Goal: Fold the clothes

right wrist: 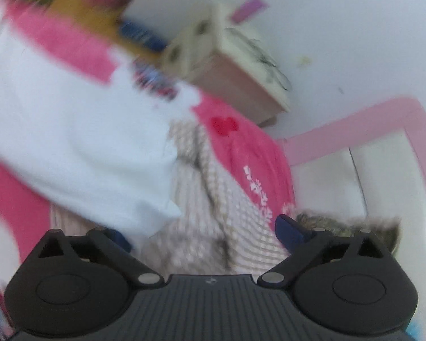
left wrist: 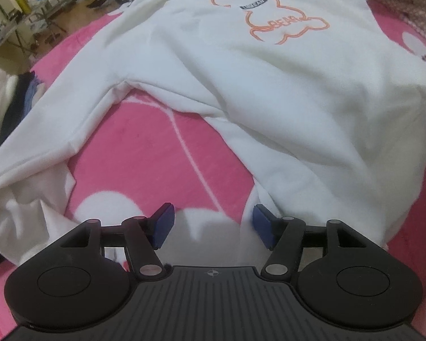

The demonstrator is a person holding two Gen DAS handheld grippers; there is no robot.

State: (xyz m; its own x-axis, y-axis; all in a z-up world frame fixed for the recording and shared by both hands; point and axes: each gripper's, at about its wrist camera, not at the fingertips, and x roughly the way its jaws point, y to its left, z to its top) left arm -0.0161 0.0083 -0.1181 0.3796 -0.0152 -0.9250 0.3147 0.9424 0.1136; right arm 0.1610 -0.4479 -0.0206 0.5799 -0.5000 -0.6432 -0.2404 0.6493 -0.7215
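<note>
A white sweatshirt (left wrist: 241,71) with an orange bear outline (left wrist: 269,14) lies spread flat on a pink blanket (left wrist: 144,147). One sleeve (left wrist: 42,142) runs down to the lower left. My left gripper (left wrist: 214,221) hovers over the near hem with its blue pads (left wrist: 163,224) apart, and nothing is pinched between them. The right wrist view is blurred. There my right gripper (right wrist: 206,236) stands wide open above a beige checked cloth (right wrist: 207,199). A corner of the white sweatshirt (right wrist: 71,142) lies beside its left finger, not gripped.
Dark and blue clothes (left wrist: 14,108) are piled at the bed's left edge, with a cluttered folding table (left wrist: 11,34) beyond. A bedside cabinet (right wrist: 235,79) stands against the white wall past the blanket (right wrist: 241,147). Something furry and grey (right wrist: 340,227) lies by the right finger.
</note>
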